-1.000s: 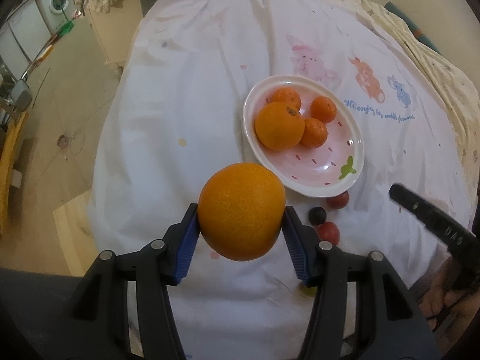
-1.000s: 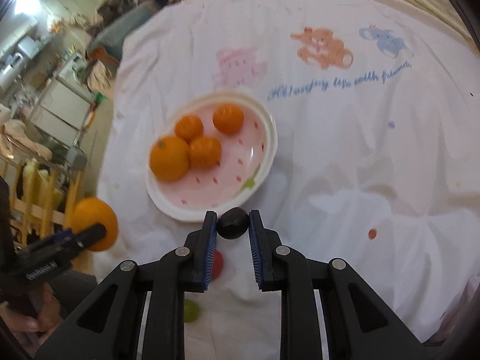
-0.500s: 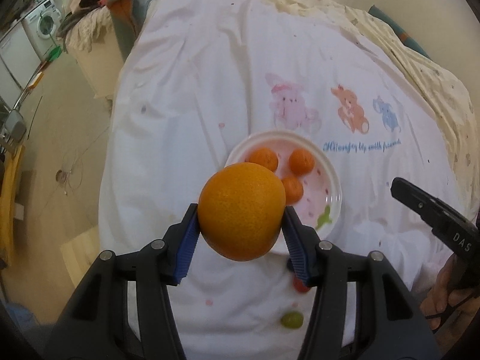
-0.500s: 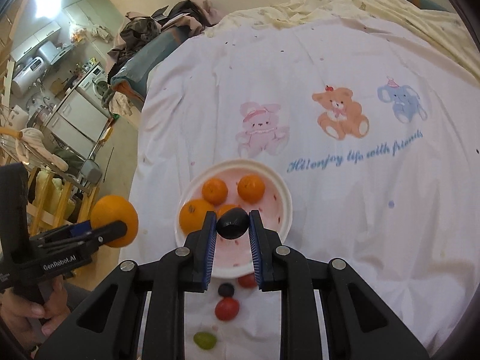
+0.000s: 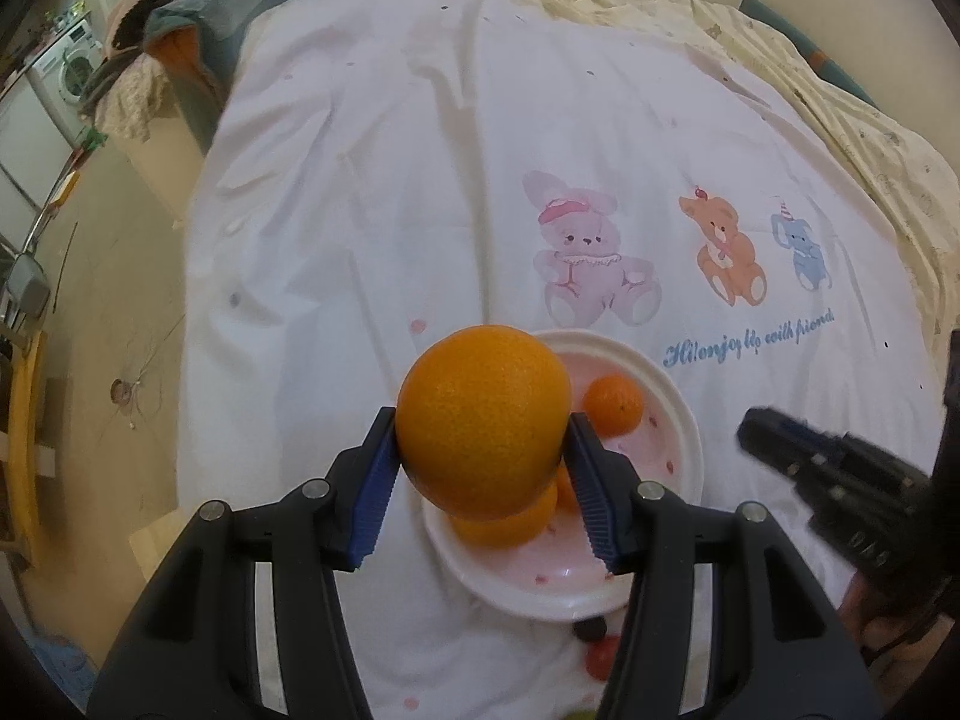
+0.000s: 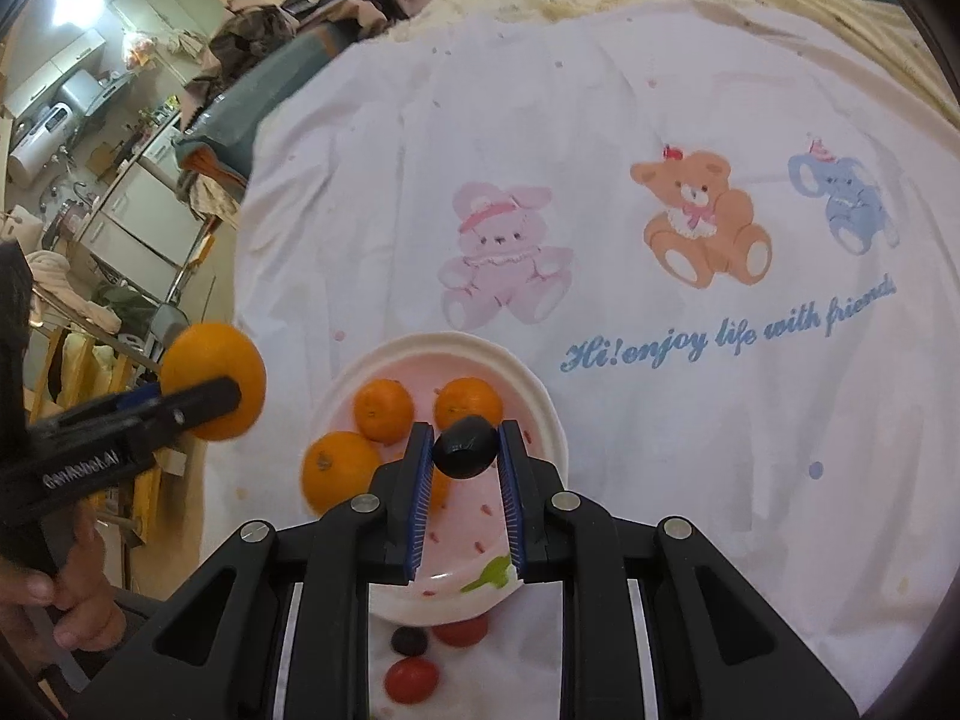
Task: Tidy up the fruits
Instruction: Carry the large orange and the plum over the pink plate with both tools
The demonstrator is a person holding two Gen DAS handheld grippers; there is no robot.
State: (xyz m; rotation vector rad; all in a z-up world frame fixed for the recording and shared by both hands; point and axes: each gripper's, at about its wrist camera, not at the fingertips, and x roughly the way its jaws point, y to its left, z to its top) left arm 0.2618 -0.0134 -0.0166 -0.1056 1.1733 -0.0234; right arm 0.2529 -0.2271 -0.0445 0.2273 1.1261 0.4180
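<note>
Orange fills the middle of the left wrist view: a large orange (image 5: 483, 423) sits squeezed between the blue pads of the left gripper (image 5: 483, 456), bulging above and ahead of the fingertips, so those jaws are clenched on it; behind and below it lies the white plate (image 5: 681, 420) with a pink speckled inside, where one small mandarin (image 5: 613, 406) shows whole and parts of two more orange fruits peek from under the held orange; off the plate's near rim, on the white sheet (image 5: 384, 192), one dark fruit and one red fruit show between the gripper's arms; the right gripper (image 5: 757, 423) juts in from the right edge, blurred.

From the right wrist view, the right gripper (image 6: 466, 450) grips one small dark plum (image 6: 466, 447) right at the tips of its blue pads, jaws closed tight on it, held above the plate (image 6: 543, 396); four orange fruits lie in the plate, one largely hidden by the left finger; nearer than the plate, on the sheet, lie two red fruits and one dark fruit; at the left edge a hand (image 6: 72, 576) holds the left gripper (image 6: 231, 399) with its orange (image 6: 210, 369), out beyond the sheet's edge.
</note>
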